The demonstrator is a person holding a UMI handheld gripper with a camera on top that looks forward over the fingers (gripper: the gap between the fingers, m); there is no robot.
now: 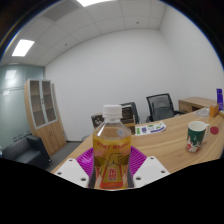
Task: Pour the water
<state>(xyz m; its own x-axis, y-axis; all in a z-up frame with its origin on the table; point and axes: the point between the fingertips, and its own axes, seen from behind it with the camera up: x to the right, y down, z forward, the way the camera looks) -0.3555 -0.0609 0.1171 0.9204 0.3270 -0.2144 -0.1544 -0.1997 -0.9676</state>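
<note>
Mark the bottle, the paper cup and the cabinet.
bottle (111,135): gripper view, clear shoulder below the cap, held between the fingers.
paper cup (197,135): gripper view, printed side wall.
cabinet (43,110): gripper view, glass door.

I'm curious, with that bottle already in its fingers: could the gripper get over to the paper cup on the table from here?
Probably yes. The gripper holds the bottle, and the paper cup stands beyond it to one side on the table, with nothing visible between them.

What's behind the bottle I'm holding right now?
Behind the bottle, gripped between the gripper fingers, stand office chairs and a wooden table bearing a paper cup. The bottle hides the table's near part directly behind it.
</note>
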